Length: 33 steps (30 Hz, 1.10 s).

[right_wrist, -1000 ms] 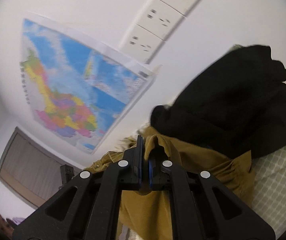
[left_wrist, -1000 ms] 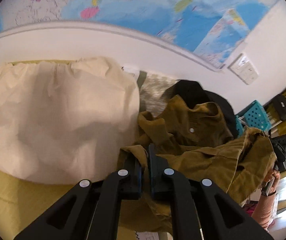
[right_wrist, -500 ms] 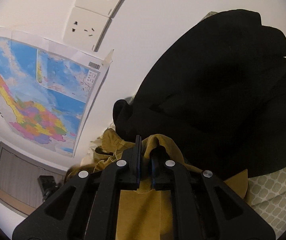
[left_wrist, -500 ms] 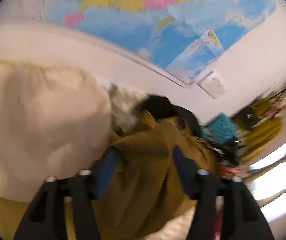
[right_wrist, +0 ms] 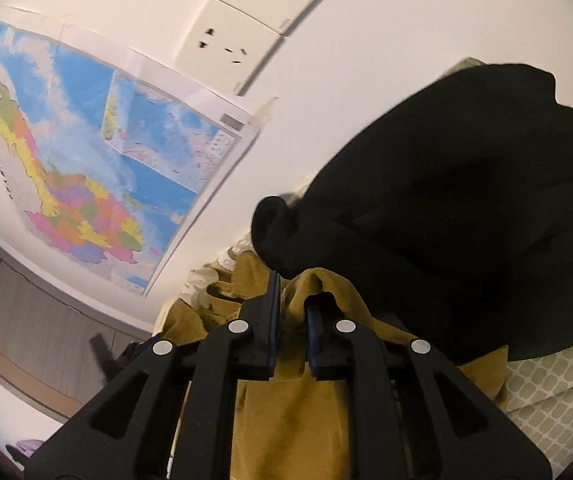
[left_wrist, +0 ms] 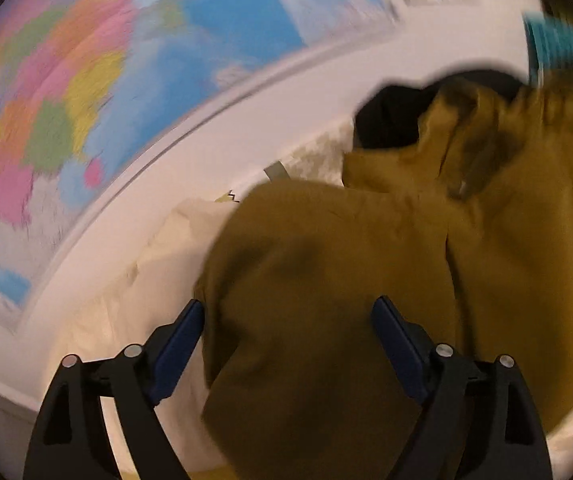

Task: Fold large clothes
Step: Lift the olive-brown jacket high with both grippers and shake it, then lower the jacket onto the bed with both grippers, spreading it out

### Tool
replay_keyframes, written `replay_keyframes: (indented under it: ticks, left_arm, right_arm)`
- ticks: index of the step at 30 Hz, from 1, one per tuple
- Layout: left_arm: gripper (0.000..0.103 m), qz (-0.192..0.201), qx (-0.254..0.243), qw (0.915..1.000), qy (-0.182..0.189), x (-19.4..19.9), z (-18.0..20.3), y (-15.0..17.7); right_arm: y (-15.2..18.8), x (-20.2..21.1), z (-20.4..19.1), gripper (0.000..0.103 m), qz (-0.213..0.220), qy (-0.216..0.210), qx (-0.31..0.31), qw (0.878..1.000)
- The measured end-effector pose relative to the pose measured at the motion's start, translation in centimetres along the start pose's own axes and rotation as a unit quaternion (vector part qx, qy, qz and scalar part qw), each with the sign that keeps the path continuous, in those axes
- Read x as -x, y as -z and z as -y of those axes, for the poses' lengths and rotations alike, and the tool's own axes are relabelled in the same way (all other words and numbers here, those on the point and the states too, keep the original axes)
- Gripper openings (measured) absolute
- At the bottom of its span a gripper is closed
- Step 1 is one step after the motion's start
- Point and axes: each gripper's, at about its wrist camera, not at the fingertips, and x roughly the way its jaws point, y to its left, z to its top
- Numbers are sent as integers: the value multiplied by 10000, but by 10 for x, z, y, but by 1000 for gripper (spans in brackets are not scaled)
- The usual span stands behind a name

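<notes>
A mustard corduroy shirt lies crumpled on the bed, blurred in the left wrist view. My left gripper hangs over it with its jaws wide open, and neither pad presses on the cloth. In the right wrist view my right gripper still has a raised fold of the shirt filling the narrow gap between its pads, and its jaws are opening. A black garment is heaped just behind that fold, also visible as a dark lump beyond the shirt.
A cream cloth lies left of the shirt. A coloured map and wall sockets hang on the white wall behind. A teal basket stands at the far right. A patterned sheet covers the bed.
My left gripper has let go of the shirt, spread its jaws wide and rolled, swinging its view. The right gripper's jaws have parted a little around the fold as it moved nearer the black garment.
</notes>
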Motion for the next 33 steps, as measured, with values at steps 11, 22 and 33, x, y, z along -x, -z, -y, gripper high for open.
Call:
replay_keyframes:
  ticks: [11, 22, 33]
  left_arm:
    - [7, -40, 1983, 9791, 444, -17, -107, 12]
    - [35, -292, 1788, 9833, -147, -39, -125, 24]
    - [94, 829, 2679, 9524, 1200, 53, -156, 153]
  right_arm:
    - [-15, -1, 20, 10, 189, 17, -356, 9992]
    - [8, 6, -6, 75, 368, 721, 593, 9950]
    - [139, 92, 22, 96, 310, 1401, 849, 9860]
